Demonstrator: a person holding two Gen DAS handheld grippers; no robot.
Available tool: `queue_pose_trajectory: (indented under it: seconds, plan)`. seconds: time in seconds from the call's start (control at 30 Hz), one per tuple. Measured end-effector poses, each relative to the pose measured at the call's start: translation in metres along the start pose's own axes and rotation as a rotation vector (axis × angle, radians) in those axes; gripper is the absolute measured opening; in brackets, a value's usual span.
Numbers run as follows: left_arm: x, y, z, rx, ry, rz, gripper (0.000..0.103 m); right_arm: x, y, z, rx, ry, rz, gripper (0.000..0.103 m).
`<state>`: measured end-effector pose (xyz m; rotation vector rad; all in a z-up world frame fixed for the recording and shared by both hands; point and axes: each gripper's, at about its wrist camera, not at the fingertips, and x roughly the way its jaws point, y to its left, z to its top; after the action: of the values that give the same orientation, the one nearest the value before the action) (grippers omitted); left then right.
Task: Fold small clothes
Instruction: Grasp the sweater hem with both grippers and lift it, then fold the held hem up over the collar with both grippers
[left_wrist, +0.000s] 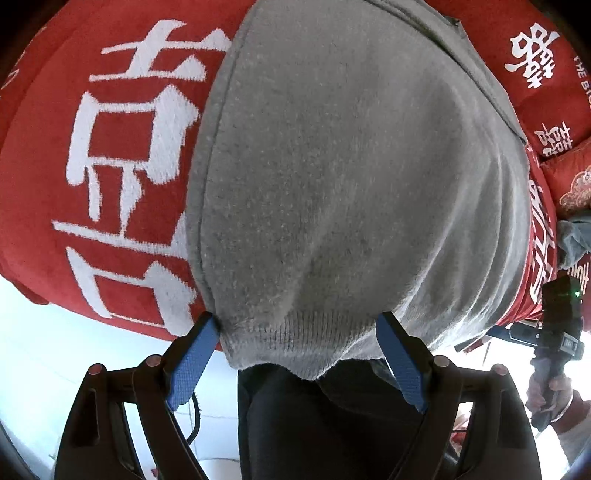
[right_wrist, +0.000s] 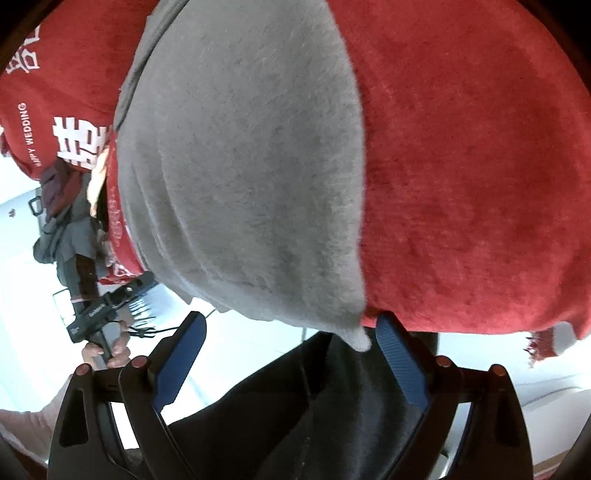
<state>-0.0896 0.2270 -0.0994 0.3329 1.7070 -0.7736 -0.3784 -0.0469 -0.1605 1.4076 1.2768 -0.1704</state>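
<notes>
On my left wrist view the left gripper (left_wrist: 299, 354) stands wide open, its blue pads (left_wrist: 192, 363) spread to either side of the lower centre of the frame. The ribbed hem of the grey knit garment (left_wrist: 332, 177) hangs between them; the left pad's tip touches the garment's edge, while the right pad sits just beside the cloth without clearly pinching it. The garment fills the middle of the frame, draped over a red blanket with white characters (left_wrist: 110, 147) that takes up the upper left.

On my right wrist view the right gripper (right_wrist: 290, 356) is also spread wide, gripping nothing. A pointed corner of the grey garment (right_wrist: 240, 166) dangles at lower centre, touching or just beside the right-hand pad (right_wrist: 402, 363); I cannot tell which. The red blanket (right_wrist: 480, 184) covers the right half. At the lower left I see the other handheld gripper in a hand (right_wrist: 107, 350).
</notes>
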Motion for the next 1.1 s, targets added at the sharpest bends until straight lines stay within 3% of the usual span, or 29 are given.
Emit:
queue_pose_trajectory:
  seconds: [0.13, 0.2, 0.27, 0.4, 0.53, 0.6, 0.67, 0.7, 0.73, 0.8, 0.9, 1.1]
  plan:
    - [0.007, 0.005, -0.008, 0.003, -0.019, -0.038, 0.087, 0.010, 0.009, 0.000, -0.034, 0.018, 0.033, 0.095]
    - [-0.001, 0.013, -0.010, 0.003, -0.028, -0.101, 0.087, 0.009, 0.016, 0.000, -0.057, 0.005, 0.076, 0.095]
    - [0.003, -0.005, -0.012, 0.015, -0.038, -0.153, 0.087, 0.010, 0.024, 0.000, -0.070, -0.013, 0.128, 0.095]
    - [0.005, -0.001, -0.009, 0.063, -0.021, -0.101, 0.087, 0.015, 0.029, 0.002, -0.087, -0.018, 0.132, 0.095]
    - [0.006, 0.006, -0.012, 0.034, -0.026, -0.095, 0.087, 0.018, 0.023, 0.002, -0.062, -0.021, 0.138, 0.095]
    - [0.004, 0.004, -0.011, 0.039, -0.036, -0.088, 0.072, 0.020, 0.020, 0.002, -0.039, -0.023, 0.155, 0.095]
    - [0.006, -0.004, -0.012, 0.054, -0.029, -0.039, 0.047, 0.020, 0.017, 0.000, -0.006, -0.022, 0.180, 0.086]
    - [0.006, -0.002, -0.012, 0.057, -0.026, -0.038, 0.038, 0.022, 0.015, 0.000, 0.023, -0.021, 0.190, 0.061]
    - [0.005, -0.001, -0.011, 0.056, -0.020, -0.055, 0.012, 0.025, 0.010, -0.001, 0.061, -0.014, 0.187, 0.034]
    - [0.002, 0.003, -0.010, 0.053, -0.013, -0.087, 0.011, 0.029, -0.001, -0.003, 0.120, -0.004, 0.175, 0.014]
    - [-0.014, 0.002, -0.011, 0.072, -0.041, -0.153, 0.011, 0.023, 0.001, -0.010, 0.111, -0.039, 0.201, 0.013]
    - [-0.058, 0.000, -0.001, 0.036, -0.117, -0.295, 0.011, -0.003, 0.021, -0.019, 0.125, -0.121, 0.401, 0.013]
